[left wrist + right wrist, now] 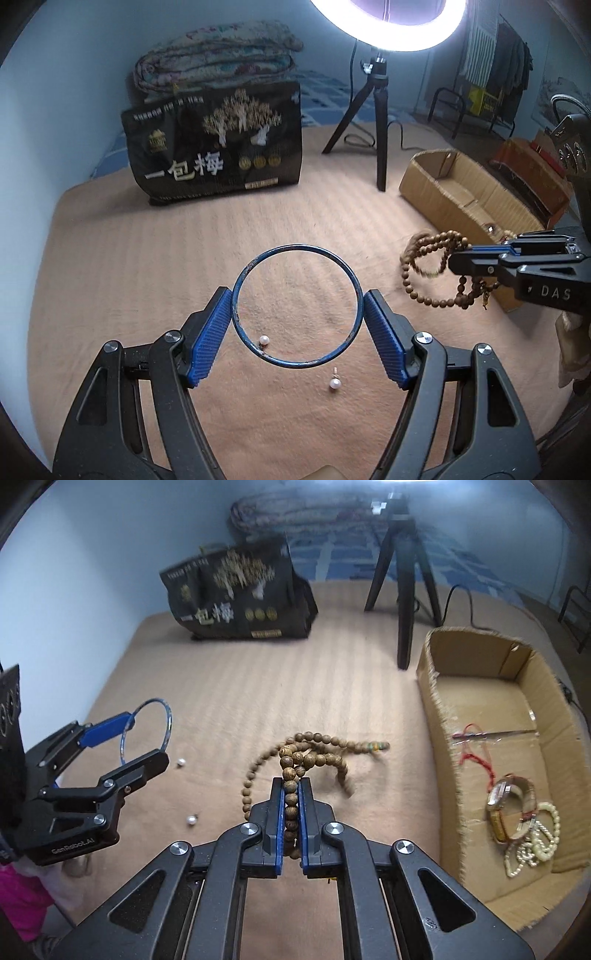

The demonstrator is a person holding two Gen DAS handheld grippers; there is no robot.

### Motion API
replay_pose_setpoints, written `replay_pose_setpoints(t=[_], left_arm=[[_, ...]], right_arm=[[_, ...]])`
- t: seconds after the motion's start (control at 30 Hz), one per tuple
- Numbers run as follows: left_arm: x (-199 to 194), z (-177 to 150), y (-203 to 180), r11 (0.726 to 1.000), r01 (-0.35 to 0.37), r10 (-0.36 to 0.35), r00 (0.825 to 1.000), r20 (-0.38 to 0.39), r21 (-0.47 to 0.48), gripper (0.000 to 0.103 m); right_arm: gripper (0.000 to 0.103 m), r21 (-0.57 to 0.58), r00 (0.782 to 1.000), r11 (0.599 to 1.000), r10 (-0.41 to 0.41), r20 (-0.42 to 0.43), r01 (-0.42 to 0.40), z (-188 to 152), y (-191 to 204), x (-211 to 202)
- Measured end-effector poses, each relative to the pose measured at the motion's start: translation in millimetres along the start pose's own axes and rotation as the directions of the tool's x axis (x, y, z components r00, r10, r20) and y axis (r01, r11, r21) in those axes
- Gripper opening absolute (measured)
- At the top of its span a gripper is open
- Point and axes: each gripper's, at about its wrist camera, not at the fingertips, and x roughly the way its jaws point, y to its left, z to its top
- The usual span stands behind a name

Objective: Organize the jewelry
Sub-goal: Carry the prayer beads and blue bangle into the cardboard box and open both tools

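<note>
My left gripper is shut on a thin blue bangle, held above the tan bedspread; it also shows in the right wrist view. Two pearl earrings lie on the spread below it. My right gripper is shut on a string of brown wooden beads, which dangles and swings; it shows in the left wrist view too. An open cardboard box at the right holds a watch, a pearl bracelet and a red cord.
A black snack bag stands at the back with a folded quilt behind it. A ring light on a black tripod stands beside the box. A red-brown case lies beyond the box.
</note>
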Motion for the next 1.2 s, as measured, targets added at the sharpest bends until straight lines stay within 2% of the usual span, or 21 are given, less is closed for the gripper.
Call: replay_pose_setpoints(t=[0.2,0.67,0.93,1.2], left_arm=[[-28.6,6.8,-10.8,1.0,-0.002,0.001,0.999,0.045,0.014,0.074],[-72.2,18.0,-49.0,0.999,0.038,-0.041,0.994,0.104,0.029,0.074],[-85.5,27.0,-82.7,0.995,0.074,-0.082,0.988,0.13,0.065,0.074],[-79.2,39.8,-119.4,0.988,0.122,-0.134,0.982,0.133,0.095,0.074]], right_arm=[[0.005,0.017,0.997,1.0,0.011,0.072,-0.012,5.9,-5.2,-38.8],[0.005,0.028,0.985,0.999,0.034,0.172,-0.04,4.5,-16.0,-107.0],[0.005,0.04,0.972,0.998,0.03,0.233,-0.041,6.4,-34.8,-146.3],[0.005,0.047,0.958,0.999,-0.018,0.285,0.005,17.3,-64.0,-178.0]])
